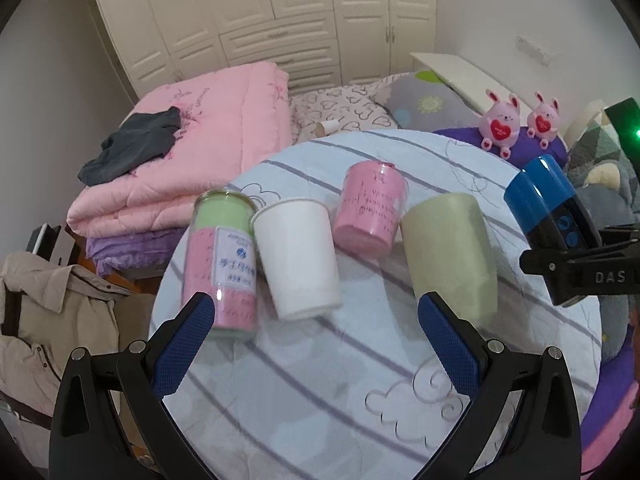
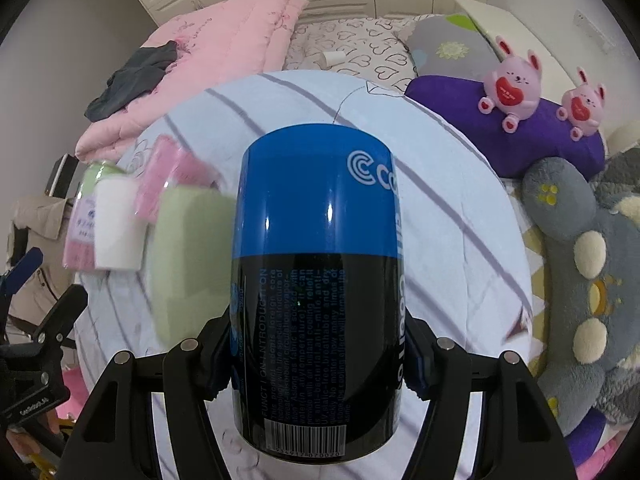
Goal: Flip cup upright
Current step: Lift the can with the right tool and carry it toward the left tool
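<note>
- A round table (image 1: 400, 360) carries a pale cloth with grey stripes and cloud outlines.
- A folded pink quilt (image 1: 208, 136) lies on the bed behind the table; a dark grey garment (image 1: 132, 148) rests on top of it.
- A heart-print pillow (image 2: 352, 44) lies beside the quilt.
- Two pink plush rabbits (image 2: 516, 84) sit on a purple cushion (image 2: 520, 136).
- A grey plush toy (image 2: 592, 260) lies to the right of the table.
- White wardrobe doors (image 1: 280, 12) line the rear wall.
- A beige coat (image 1: 52, 312) hangs at the left.

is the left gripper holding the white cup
No, the left gripper is open and empty, with the white cup standing beyond its fingertips.
</note>
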Action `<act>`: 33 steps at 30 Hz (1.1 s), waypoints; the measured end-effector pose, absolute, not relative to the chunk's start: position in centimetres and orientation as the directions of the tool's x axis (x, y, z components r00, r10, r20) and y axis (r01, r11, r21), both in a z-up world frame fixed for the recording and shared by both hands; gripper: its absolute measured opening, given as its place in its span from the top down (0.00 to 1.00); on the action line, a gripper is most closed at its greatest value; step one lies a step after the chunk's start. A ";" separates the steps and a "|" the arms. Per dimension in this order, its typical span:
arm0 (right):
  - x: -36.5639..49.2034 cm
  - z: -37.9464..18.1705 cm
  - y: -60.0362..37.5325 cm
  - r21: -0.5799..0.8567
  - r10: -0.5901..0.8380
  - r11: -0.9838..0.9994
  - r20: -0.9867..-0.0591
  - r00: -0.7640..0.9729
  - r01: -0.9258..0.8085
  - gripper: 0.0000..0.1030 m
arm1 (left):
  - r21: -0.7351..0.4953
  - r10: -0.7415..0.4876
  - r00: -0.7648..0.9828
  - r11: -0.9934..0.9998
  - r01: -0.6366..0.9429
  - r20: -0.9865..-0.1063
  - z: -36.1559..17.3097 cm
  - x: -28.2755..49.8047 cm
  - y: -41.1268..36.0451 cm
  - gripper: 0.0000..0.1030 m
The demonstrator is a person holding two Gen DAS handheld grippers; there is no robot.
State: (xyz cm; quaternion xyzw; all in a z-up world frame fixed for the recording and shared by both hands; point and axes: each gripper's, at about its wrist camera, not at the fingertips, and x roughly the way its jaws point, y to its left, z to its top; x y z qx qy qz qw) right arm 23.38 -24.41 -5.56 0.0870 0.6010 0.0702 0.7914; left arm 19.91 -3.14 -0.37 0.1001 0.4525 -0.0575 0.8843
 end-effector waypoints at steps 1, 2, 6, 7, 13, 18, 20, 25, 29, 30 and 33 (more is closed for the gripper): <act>22.8 -5.3 -24.3 0.231 0.222 0.973 -0.936 0.274 0.000 0.35 | 0.127 -0.008 0.585 0.973 0.190 -0.811 -0.3 19.5 -2.9 0.00; 22.1 -5.1 -24.2 0.239 0.227 0.971 -0.933 0.279 0.007 0.35 | 0.130 -0.006 0.585 0.973 0.189 -0.811 -0.2 19.1 -2.8 0.00; 19.1 -4.8 -23.1 0.252 0.239 0.968 -0.929 0.282 0.009 0.35 | 0.109 -0.032 0.582 0.973 0.205 -0.812 0.2 16.6 -1.9 0.00; 18.3 -4.8 -22.8 0.256 0.243 0.967 -0.928 0.281 0.010 0.35 | 0.106 -0.036 0.578 0.972 0.210 -0.815 0.2 16.0 -1.6 0.00; 14.6 -5.4 -20.3 0.274 0.260 0.962 -0.929 0.261 0.015 0.35 | 0.116 -0.035 0.559 0.966 0.232 -0.829 -0.8 12.6 -0.2 0.00; 12.0 -6.6 -17.8 0.291 0.275 0.956 -0.932 0.236 0.032 0.35 | 0.107 -0.050 0.546 0.962 0.251 -0.837 -1.7 10.4 1.5 0.00; 11.4 -7.1 -16.8 0.291 0.277 0.956 -0.934 0.227 0.029 0.35 | 0.101 -0.051 0.541 0.964 0.248 -0.840 -2.2 9.9 2.2 0.00; 10.5 -8.2 -14.3 0.287 0.276 0.957 -0.940 0.203 0.030 0.35 | 0.101 -0.043 0.531 0.965 0.241 -0.847 -3.3 8.9 4.4 0.00; 10.5 -8.8 -12.6 0.265 0.258 0.964 -0.945 0.200 0.009 0.34 | 0.100 -0.029 0.508 0.969 0.225 -0.861 -4.7 8.7 5.8 0.00; 10.5 -9.0 -12.4 0.260 0.254 0.966 -0.947 0.197 0.005 0.34 | 0.101 -0.025 0.502 0.970 0.222 -0.864 -5.0 8.6 6.0 0.00; 10.2 -9.1 -11.7 0.253 0.248 0.967 -0.949 0.194 0.001 0.26 | 0.093 -0.028 0.492 0.971 0.220 -0.870 -5.3 8.2 6.6 0.00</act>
